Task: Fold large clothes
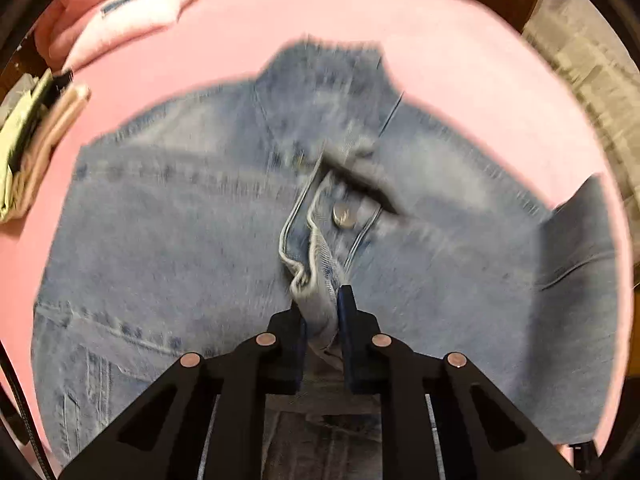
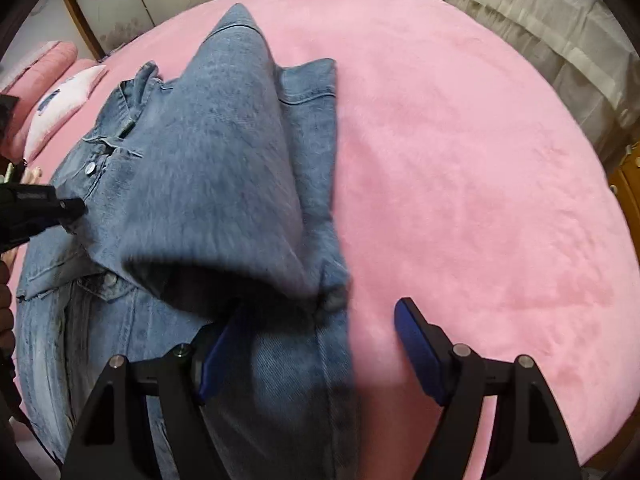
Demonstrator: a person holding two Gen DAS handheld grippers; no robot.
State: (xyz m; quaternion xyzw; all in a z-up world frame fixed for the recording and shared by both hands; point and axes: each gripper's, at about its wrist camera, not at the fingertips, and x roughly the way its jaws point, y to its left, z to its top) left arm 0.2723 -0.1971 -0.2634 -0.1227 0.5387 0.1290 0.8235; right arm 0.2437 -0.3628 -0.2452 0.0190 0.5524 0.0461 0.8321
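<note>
A light blue denim jacket point(image 1: 180, 220) lies on the pink bed cover point(image 1: 440, 60), collar at the far side. My left gripper point(image 1: 322, 312) is shut on the jacket's front button placket, just below a metal button point(image 1: 344, 215). In the right wrist view the jacket point(image 2: 208, 168) has its right sleeve folded over the body. My right gripper point(image 2: 320, 332) is open, its left finger under the sleeve cuff, its right finger over bare cover. The left gripper point(image 2: 68, 206) shows at the left edge of that view, on the placket.
Pink and white pillows point(image 1: 120, 12) lie at the bed's far left. Folded pale clothes point(image 1: 36, 148) sit at the left edge. A beige frilled fabric point(image 2: 540, 32) hangs beyond the bed's right side. The pink bed cover point(image 2: 480, 180) stretches to the jacket's right.
</note>
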